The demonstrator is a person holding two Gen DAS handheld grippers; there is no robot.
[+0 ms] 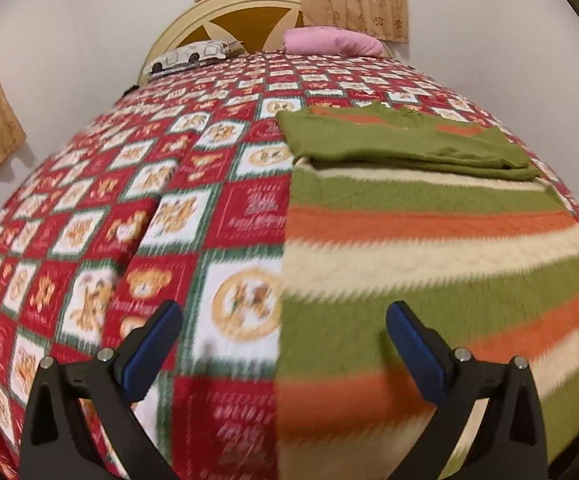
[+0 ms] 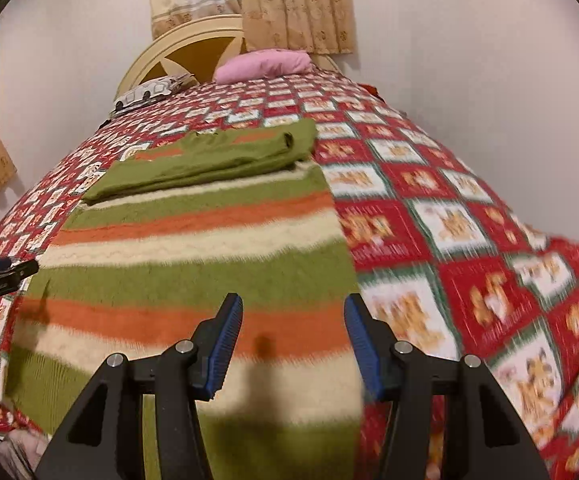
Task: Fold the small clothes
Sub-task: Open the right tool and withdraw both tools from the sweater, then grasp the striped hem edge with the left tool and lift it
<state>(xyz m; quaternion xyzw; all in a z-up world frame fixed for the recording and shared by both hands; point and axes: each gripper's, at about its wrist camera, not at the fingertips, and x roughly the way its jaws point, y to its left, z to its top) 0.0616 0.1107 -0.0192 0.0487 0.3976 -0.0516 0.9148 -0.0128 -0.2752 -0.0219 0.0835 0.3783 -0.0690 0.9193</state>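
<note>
A striped knit garment (image 1: 429,264) in green, orange and cream lies flat on the bed, with its plain green sleeves (image 1: 401,144) folded across its far end. It also shows in the right wrist view (image 2: 193,256), sleeves (image 2: 209,160) at the far end. My left gripper (image 1: 285,316) is open and empty above the garment's near left edge. My right gripper (image 2: 293,312) is open and empty above its near right edge. The left gripper (image 2: 1,272) shows at the left edge of the right wrist view.
The bed has a red, white and green teddy-bear quilt (image 1: 129,208). A pink pillow (image 1: 329,40) and a patterned pillow (image 1: 193,56) lie by the cream headboard (image 1: 225,12). Curtains (image 2: 281,4) hang behind. Walls close in on both sides.
</note>
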